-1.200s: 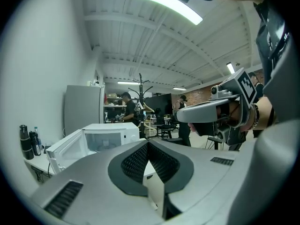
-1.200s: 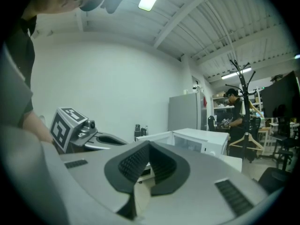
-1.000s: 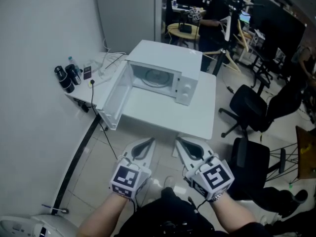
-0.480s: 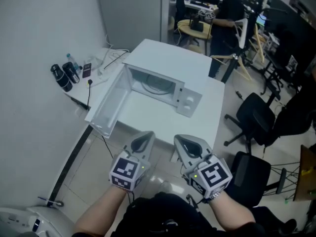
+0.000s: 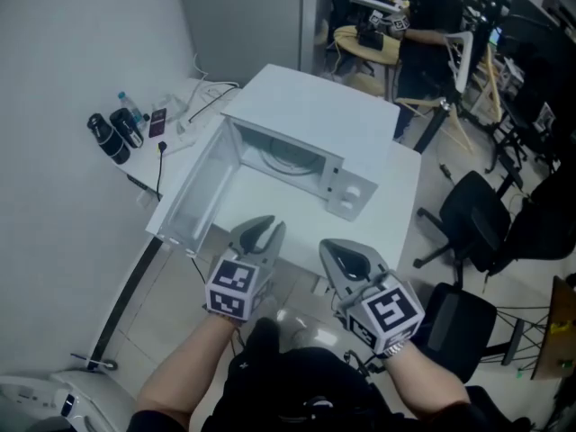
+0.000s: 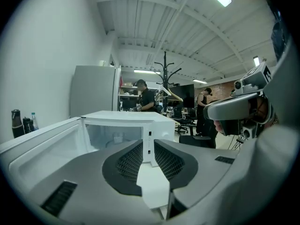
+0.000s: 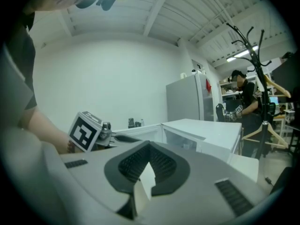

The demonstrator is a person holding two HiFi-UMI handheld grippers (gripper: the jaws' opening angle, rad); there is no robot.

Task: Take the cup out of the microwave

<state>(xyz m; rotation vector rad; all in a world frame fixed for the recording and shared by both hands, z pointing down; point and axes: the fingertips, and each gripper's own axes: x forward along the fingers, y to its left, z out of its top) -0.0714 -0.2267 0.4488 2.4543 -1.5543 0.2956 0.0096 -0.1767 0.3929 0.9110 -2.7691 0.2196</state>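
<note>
Bench of white board (image 5: 400, 187) fills the middle of the head view. It carries a white box-shaped microwave (image 5: 315, 120), whose white door (image 5: 193, 201) stands swung wide open to the left of the microwave. A round plate shows in the cavity, but the cup cannot be made out from this angle. Both grippers hang in front of the microwave, near the bench's front edge. The left gripper (image 5: 261, 228) is before the open door and the right gripper (image 5: 346, 257) is before the control-panel side. Two dark bottles (image 5: 112, 135) stand well left of the microwave by the wall. A black office chair (image 5: 468, 210) is to the microwave's right.

In the left gripper view, the grey ribbed fingers (image 6: 129, 161) stand a narrow slit apart, having just been opening, with nothing between them. Straight beyond them the microwave (image 6: 136, 121) gapes open. A small pale cup (image 6: 116, 137) sits inside it toward the back of the cavity, well apart from the fingers.

In the right gripper view, the fingers (image 7: 164, 165) meet at their tips, closed on nothing. The microwave (image 7: 206, 130) lies beyond them, to the right.
</note>
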